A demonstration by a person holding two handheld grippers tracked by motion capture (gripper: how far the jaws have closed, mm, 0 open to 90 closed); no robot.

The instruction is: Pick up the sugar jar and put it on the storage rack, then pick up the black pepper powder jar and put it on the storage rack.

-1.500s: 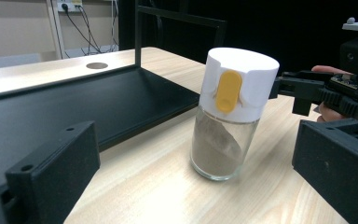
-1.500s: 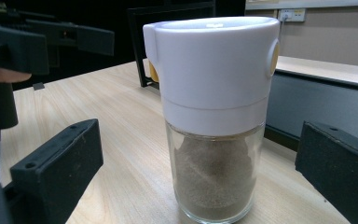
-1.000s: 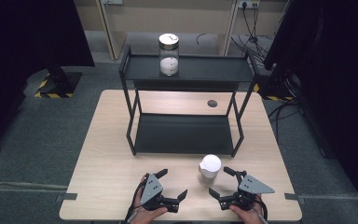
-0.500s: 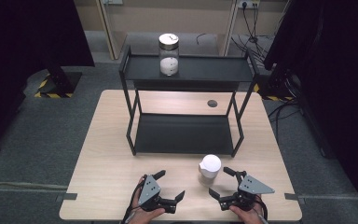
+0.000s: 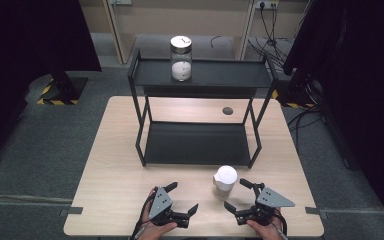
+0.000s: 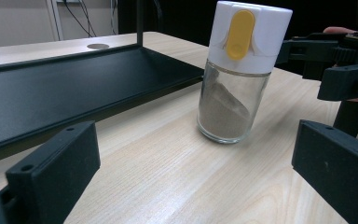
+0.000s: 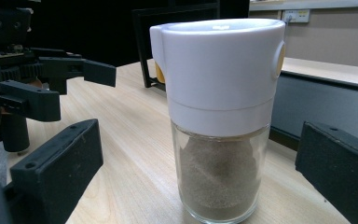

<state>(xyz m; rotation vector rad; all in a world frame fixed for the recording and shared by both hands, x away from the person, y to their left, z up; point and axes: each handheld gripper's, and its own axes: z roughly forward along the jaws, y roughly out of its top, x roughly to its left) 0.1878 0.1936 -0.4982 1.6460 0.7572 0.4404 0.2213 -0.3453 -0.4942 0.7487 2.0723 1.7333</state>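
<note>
A glass shaker (image 5: 224, 181) with a white cap and brown powder inside stands upright on the wooden table (image 5: 115, 150), just in front of the black shelf rack. The shaker (image 6: 235, 74) carries a yellow tab on its cap; the shaker (image 7: 219, 116) stands close before my right jaws. My left gripper (image 5: 186, 198) rests open near the table's front edge, left of the shaker. My right gripper (image 5: 236, 195) is open too, just right of the shaker and apart from it. Across the table the right gripper (image 6: 335, 70) and the left gripper (image 7: 37, 88) show in each other's view.
A two-level black shelf rack (image 5: 195, 145) stands mid-table. A glass jar (image 5: 181, 58) with a metal lid and white contents sits on the rack's top shelf. A round grommet (image 5: 227, 110) lies in the tabletop behind the rack. Dark curtains flank the table.
</note>
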